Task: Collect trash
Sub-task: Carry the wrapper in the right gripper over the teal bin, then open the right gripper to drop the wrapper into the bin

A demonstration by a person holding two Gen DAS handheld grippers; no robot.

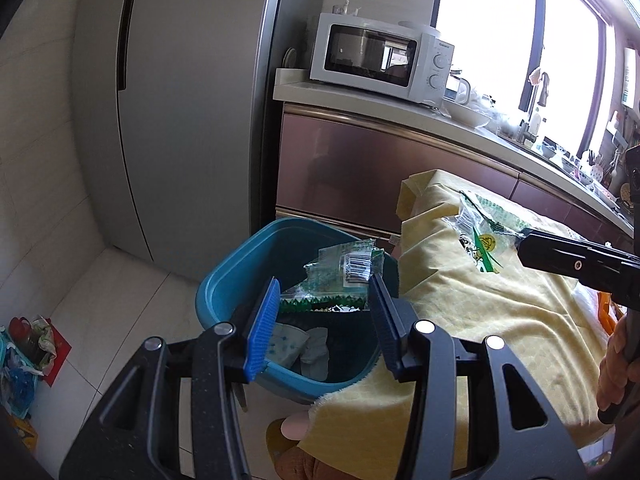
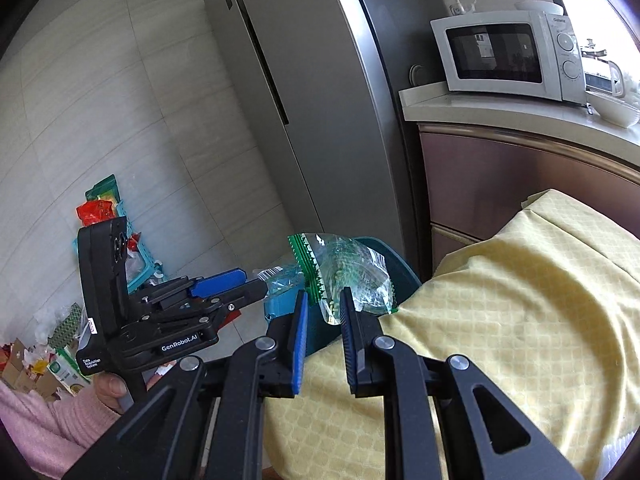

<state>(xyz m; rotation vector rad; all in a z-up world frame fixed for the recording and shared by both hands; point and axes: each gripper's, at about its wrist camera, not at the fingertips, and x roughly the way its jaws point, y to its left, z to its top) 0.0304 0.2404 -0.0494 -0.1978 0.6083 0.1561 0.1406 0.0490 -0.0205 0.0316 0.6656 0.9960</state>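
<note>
A blue trash bin [image 1: 224, 280] stands on the floor beside a table with a yellow cloth [image 1: 472, 304]. My left gripper [image 1: 322, 312] is open above the bin, and a clear green-printed wrapper [image 1: 344, 276] hangs between its fingers over the bin. Crumpled paper trash [image 1: 304, 344] lies inside the bin. In the right wrist view my right gripper [image 2: 324, 312] holds a second clear green wrapper [image 2: 352, 276] between its narrowly spaced fingers at the table edge. That wrapper [image 1: 480, 236] and the right gripper's finger [image 1: 568, 260] also show in the left wrist view. The left gripper [image 2: 248, 284] shows at left.
A grey fridge [image 1: 192, 100] stands behind the bin. A brown cabinet [image 1: 360, 168] carries a white microwave [image 1: 380, 56] and dishes. Bags and boxes [image 2: 60, 340] lie on the floor at left, by a teal rack [image 2: 132, 264].
</note>
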